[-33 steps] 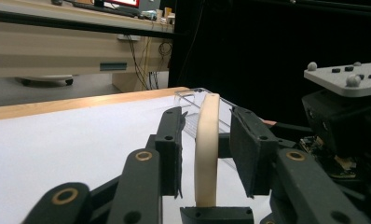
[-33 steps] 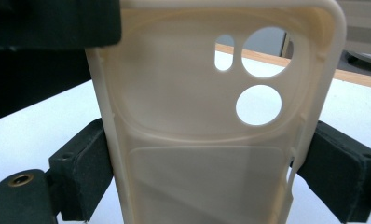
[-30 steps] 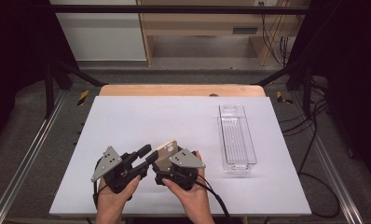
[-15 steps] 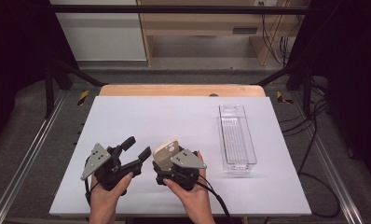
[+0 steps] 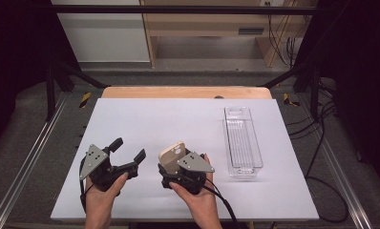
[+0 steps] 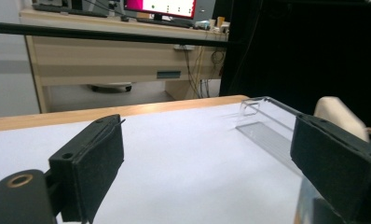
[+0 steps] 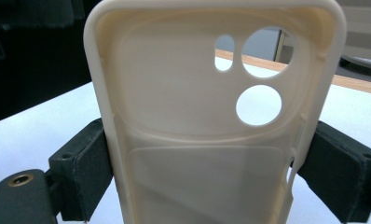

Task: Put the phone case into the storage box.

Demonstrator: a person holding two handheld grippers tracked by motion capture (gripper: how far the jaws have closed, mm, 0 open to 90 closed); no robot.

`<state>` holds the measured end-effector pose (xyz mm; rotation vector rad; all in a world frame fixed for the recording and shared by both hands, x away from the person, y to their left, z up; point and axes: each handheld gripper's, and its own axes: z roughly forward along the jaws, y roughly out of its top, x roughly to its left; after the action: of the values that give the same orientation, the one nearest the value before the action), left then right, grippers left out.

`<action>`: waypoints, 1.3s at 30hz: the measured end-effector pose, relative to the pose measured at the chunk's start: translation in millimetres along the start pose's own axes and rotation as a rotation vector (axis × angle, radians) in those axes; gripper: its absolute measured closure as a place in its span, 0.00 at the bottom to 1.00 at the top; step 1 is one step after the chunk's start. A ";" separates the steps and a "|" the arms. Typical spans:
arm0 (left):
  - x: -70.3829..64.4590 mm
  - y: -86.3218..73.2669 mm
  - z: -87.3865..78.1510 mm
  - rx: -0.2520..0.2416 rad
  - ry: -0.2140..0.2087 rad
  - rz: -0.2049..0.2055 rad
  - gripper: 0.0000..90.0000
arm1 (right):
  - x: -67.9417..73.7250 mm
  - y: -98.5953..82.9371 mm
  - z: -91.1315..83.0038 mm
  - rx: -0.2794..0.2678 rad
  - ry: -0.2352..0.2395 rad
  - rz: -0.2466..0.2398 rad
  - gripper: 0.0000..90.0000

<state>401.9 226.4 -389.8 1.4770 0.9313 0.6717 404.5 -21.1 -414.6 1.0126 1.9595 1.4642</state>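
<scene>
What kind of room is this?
Probably a lab or workshop. A white table stands in a black metal frame, cables trail on the floor, and a desk with a monitor stands behind.

A cream-coloured, soft plastic phone case [image 7: 207, 121] stands upright at the near middle of the white table, its two long edges pinched between black jaws. Its hollow inner side faces the right gripper view — three round camera cut-outs sit near its top corner, rim raised all round.
</scene>
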 end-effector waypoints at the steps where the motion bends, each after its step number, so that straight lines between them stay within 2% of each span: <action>1: 1.6 -2.6 1.0 0.007 0.005 0.000 0.09 | -0.9 0.4 0.3 -0.004 0.003 0.002 0.12; 12: 4.4 -14.2 5.5 0.043 0.015 0.041 0.07 | -15.5 12.3 5.2 -0.001 -0.024 0.004 0.12; 20: 6.9 -19.3 6.5 0.053 0.017 0.035 0.06 | -31.4 27.8 2.3 -0.006 -0.043 0.024 0.12; 27: 6.5 -19.6 6.9 0.053 0.017 0.049 0.06 | -43.3 44.5 -5.0 -0.023 -0.057 0.043 0.12; 33: 8.6 -20.7 7.1 0.056 0.011 0.040 0.06 | -55.0 58.2 -10.4 -0.036 -0.076 0.042 0.12; 39: 10.9 -21.3 6.5 0.055 0.014 0.034 0.06 | -69.3 69.2 -16.9 -0.055 -0.095 0.069 0.12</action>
<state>409.4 231.8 -412.8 1.5418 0.9440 0.6867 452.5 -75.8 -346.8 1.1145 1.8243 1.4710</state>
